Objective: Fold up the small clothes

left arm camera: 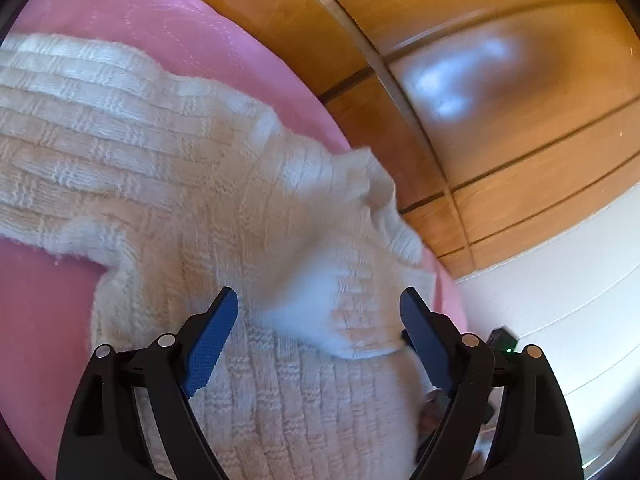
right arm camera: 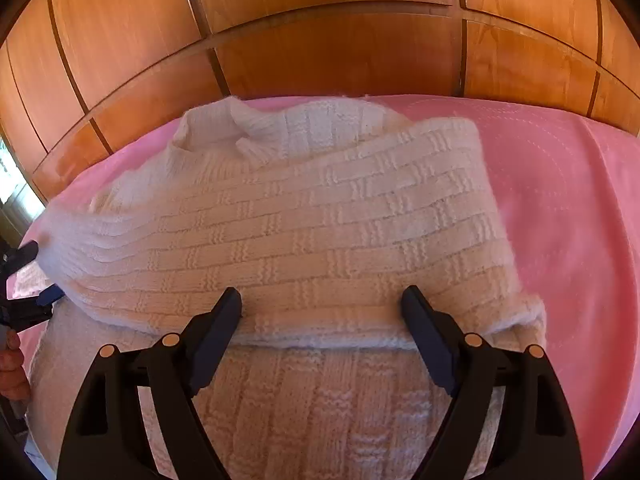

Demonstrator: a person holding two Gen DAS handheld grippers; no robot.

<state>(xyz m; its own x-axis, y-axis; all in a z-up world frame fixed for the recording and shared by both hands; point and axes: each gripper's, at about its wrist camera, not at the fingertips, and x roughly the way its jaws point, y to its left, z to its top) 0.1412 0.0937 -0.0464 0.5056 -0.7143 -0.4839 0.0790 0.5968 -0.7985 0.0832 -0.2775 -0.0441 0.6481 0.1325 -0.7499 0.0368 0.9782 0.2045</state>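
Note:
A cream basket-weave knit sweater [right arm camera: 320,232] lies on the pink bedcover [right arm camera: 568,208], partly folded: one part is laid over the rest, with its ribbed hem edge [right arm camera: 320,340] just ahead of my right gripper. My right gripper [right arm camera: 322,300] is open and empty, its jaws wide apart over that hem. The sweater also shows in the left wrist view [left arm camera: 160,160], with a sleeve or folded flap [left arm camera: 328,312] between my fingers. My left gripper [left arm camera: 318,300] is open above the knit, holding nothing. It also shows at the left edge of the right wrist view [right arm camera: 28,276].
Wooden wardrobe doors [right arm camera: 320,40] stand close behind the bed. In the left wrist view the wooden panels [left arm camera: 520,120] and a white surface [left arm camera: 580,300] lie past the bed's edge. A hand [right arm camera: 10,360] shows at the far left.

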